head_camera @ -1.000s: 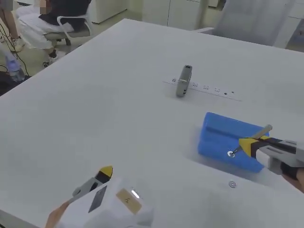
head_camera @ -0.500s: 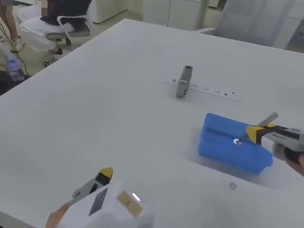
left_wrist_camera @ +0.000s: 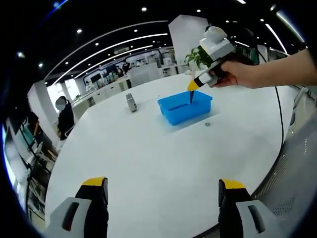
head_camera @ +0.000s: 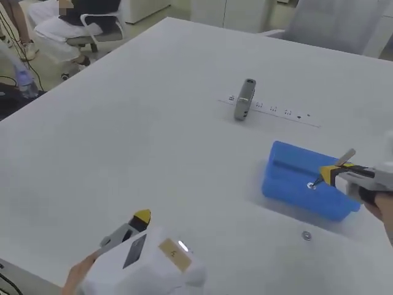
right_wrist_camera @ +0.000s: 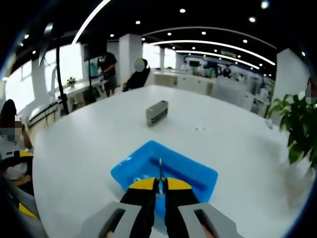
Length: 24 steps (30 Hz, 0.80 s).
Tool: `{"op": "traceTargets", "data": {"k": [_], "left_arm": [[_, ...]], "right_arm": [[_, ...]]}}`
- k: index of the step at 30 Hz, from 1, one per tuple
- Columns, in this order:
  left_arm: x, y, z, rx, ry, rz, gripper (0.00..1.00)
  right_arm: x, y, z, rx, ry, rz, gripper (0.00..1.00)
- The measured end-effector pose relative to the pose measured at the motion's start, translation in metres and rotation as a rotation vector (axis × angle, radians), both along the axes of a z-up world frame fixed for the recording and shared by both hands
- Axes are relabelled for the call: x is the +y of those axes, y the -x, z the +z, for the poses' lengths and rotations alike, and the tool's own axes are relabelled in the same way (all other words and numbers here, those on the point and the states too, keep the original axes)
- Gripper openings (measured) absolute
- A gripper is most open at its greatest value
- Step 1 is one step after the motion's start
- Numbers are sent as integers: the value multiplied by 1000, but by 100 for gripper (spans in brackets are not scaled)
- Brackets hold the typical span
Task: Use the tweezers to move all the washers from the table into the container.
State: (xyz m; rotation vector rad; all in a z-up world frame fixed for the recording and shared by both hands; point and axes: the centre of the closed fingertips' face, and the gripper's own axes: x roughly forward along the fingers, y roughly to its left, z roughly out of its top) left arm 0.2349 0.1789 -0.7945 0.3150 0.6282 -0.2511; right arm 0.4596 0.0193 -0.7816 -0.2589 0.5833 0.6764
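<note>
The right gripper (head_camera: pixel 334 174), jaws pinching the tweezers (head_camera: pixel 319 180), is carrying a washer (head_camera: pixel 312 185) from the near wall of the container (head_camera: pixel 288 161) to over its inside; the washer seems still held. A second washer (head_camera: pixel 306 235) is waiting on the bench (head_camera: pixel 153 123) beside that wall, toward the near edge. The left gripper (left_wrist_camera: pixel 163 184) is idling, jaws spread.

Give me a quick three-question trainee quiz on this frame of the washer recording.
1. True or false: the left claw is open and holds nothing.
2. Multiple choice: the tweezers gripped in the right claw point down into: A the blue container, B the floor, C the left claw.
3. Fill in: ___ washer lies on the table outside the container.
Key: 1 true; 2 A; 3 one.
</note>
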Motion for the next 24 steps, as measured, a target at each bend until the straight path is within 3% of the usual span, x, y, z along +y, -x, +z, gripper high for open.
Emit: {"op": "traceTargets", "data": {"k": [8, 24], "left_arm": [[0, 0, 0, 1, -1, 1, 95], [0, 1, -1, 8, -7, 1, 95]], "right_arm": [[-6, -3, -22, 33, 45, 10, 2], [-6, 4, -33, 71, 31, -5, 2]]}}
